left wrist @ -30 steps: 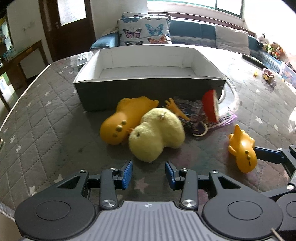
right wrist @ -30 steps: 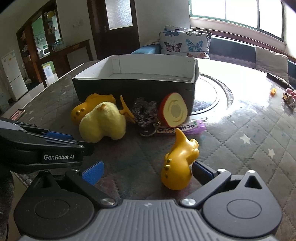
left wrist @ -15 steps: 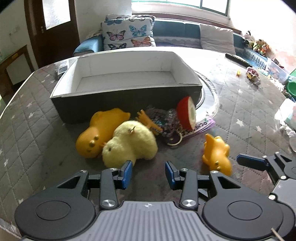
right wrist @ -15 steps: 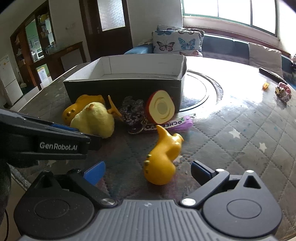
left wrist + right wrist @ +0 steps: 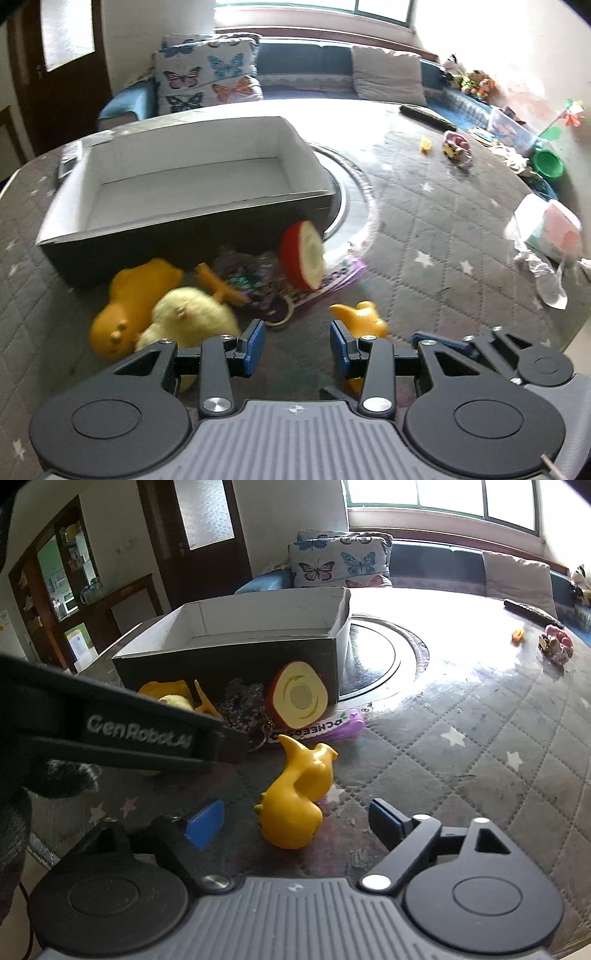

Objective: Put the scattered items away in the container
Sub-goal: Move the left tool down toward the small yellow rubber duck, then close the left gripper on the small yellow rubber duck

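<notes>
An open dark box (image 5: 184, 229) with a white inside stands on the quilted table. Against its near wall lie an orange duck (image 5: 136, 299), a yellow plush chick (image 5: 192, 317), a sequinned keychain (image 5: 247, 273), a red half-fruit toy (image 5: 303, 254) and a purple pack (image 5: 340, 273). My left gripper (image 5: 296, 345) hovers in front of them, its jaws opening with nothing between them. A small orange duck (image 5: 295, 801) lies on the table between the jaws of my right gripper (image 5: 295, 823). Those jaws are closing, and the pads stand clear of the duck.
A glass turntable (image 5: 354, 199) sits behind the box. At the far right are a remote (image 5: 424, 114), small toys (image 5: 456, 147), a green bowl (image 5: 548, 164) and a tissue pack (image 5: 554, 229) by the table's edge. The left gripper's body (image 5: 147, 731) crosses the right wrist view.
The left gripper has risen and swung right, so the chick and big duck now lie to its left. The right gripper's jaws have narrowed around the small orange duck.
</notes>
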`<control>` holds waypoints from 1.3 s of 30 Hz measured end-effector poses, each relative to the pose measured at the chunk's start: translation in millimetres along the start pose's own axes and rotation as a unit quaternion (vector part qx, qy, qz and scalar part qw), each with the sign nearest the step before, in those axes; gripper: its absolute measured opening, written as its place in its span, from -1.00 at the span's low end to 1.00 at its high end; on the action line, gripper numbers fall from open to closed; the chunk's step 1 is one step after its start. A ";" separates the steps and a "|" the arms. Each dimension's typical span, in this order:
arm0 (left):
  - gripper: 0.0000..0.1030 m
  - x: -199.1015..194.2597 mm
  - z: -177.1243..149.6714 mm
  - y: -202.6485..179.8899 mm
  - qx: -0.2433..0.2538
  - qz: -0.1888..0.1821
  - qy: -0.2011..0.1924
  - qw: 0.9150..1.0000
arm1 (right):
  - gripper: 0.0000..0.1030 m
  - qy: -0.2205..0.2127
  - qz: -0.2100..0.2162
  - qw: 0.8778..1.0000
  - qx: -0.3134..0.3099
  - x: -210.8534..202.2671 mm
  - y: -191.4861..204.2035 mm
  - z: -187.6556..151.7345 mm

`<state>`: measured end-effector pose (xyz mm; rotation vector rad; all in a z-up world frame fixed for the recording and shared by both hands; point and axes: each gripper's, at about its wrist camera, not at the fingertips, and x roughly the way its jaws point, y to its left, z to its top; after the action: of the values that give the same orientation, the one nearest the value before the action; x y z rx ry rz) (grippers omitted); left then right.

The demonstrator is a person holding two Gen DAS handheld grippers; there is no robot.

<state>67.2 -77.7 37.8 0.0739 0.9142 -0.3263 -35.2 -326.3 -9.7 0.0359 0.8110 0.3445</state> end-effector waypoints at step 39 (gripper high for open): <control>-0.21 61.8 27.3 -3.1 -0.037 -0.115 0.097 0.988 | -0.26 0.011 0.036 0.999 0.006 3.3 -8.1 3.0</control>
<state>122.0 -101.2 6.0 -0.0694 1.1291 -0.5052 -28.5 -332.6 -11.3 0.0726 0.8348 0.4097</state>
